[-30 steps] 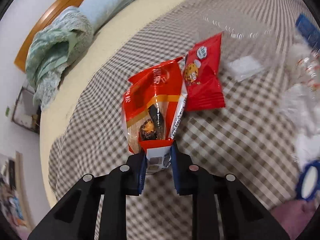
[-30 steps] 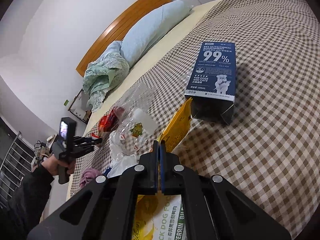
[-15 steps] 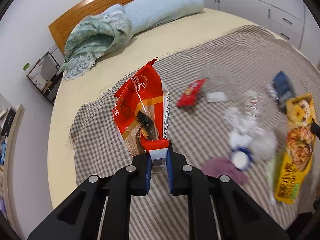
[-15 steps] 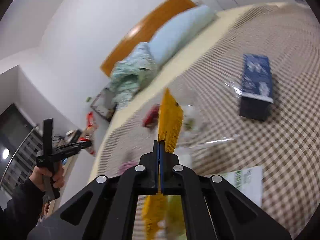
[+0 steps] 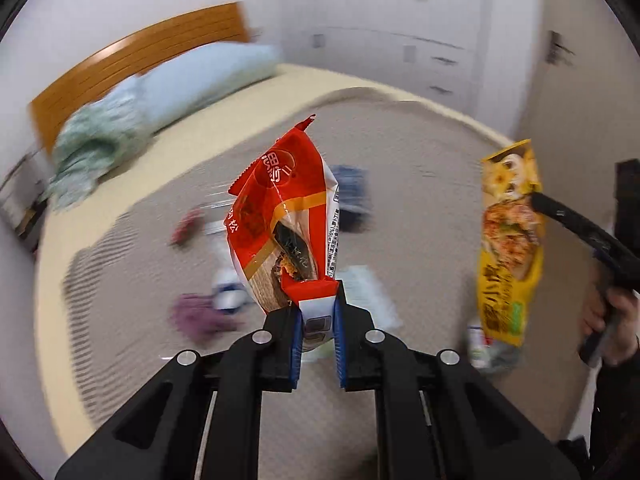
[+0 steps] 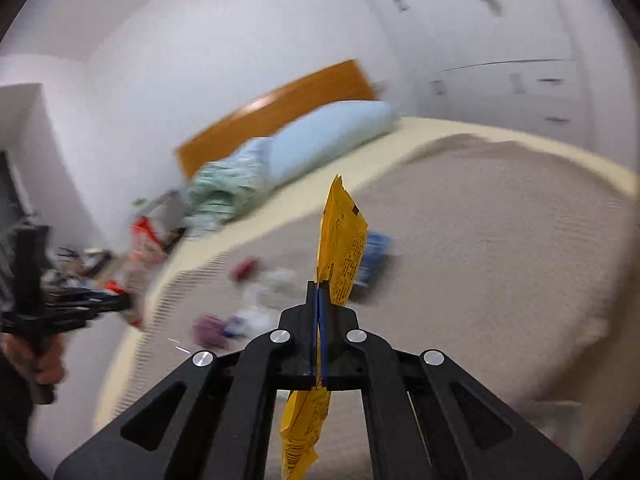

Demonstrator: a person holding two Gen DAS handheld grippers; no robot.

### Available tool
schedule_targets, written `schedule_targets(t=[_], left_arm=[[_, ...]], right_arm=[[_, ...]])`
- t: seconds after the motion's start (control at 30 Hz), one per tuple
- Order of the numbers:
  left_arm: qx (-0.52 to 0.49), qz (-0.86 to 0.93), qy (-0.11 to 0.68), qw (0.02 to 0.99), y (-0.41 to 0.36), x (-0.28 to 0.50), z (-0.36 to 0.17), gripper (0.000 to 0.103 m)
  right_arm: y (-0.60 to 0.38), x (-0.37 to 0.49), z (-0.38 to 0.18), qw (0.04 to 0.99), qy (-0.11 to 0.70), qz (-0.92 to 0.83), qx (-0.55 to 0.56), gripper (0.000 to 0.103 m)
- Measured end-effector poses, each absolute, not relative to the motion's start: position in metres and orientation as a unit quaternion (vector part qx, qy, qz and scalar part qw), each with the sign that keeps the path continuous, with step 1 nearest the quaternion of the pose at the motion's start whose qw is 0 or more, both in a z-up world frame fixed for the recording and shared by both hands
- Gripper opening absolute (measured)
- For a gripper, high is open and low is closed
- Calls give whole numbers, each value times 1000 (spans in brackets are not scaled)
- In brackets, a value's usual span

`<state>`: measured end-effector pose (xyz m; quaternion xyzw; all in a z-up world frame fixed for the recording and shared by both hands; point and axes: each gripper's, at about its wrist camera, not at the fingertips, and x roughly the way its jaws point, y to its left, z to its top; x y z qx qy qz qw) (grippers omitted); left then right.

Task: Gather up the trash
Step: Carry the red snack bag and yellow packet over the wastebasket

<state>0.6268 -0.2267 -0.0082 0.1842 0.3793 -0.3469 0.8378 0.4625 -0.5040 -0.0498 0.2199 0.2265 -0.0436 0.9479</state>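
Observation:
My left gripper (image 5: 317,312) is shut on the bottom seam of a red and white snack bag (image 5: 280,220), which stands up from the pads, lifted well above the bed. My right gripper (image 6: 319,300) is shut on a flat yellow food pouch (image 6: 344,248); the pouch sticks up above the pads and hangs down below them. In the left wrist view the same yellow pouch (image 5: 510,240) hangs at the right, pinched by the other gripper's black fingers (image 5: 560,212), with a hand (image 5: 612,320) on the handle. In the right wrist view the red bag (image 6: 140,256) shows blurred at the left.
Below lies a bed with a checked blanket (image 5: 420,160). On it, blurred: a small red packet (image 5: 186,228), a dark blue box (image 5: 352,196), a purple cloth (image 5: 196,316), white and clear wrappers (image 5: 228,292). A blue pillow (image 5: 208,76), green bedding and a wooden headboard (image 5: 132,56) are behind.
Both grippers rose and pulled back from the bed, carrying the red bag and the yellow pouch. The bed looks smaller and farther away, and the right gripper came into the left view.

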Motion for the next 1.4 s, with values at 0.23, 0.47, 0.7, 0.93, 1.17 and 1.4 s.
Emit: schedule_targets(t=[0.23,0.47,0.7,0.93,1.17,1.4], left_arm=[[174,-441,393,788,-341,511,-61,11],[137,-453,484,736,-432,426,-202,11],[136,-446,521,715,-470,410,-276,11],[137,-445,546,696,-484,421,-313,11],[174,-436,550,690,-516,419,-333,11],[230,-461,583,629,-573,410,-369,12]], right_arm=[[-593,321,-99,918,287,-165,217,1],[-634,267,-235,865,388,-215,233,1],[-660,309,-357,826,483,-210,201,1],[-695,374,-464,769,575,-212,182,55],[-718,323,-445,788,493,-242,279,61],[-725,225,-406,781,411,-307,355,61]])
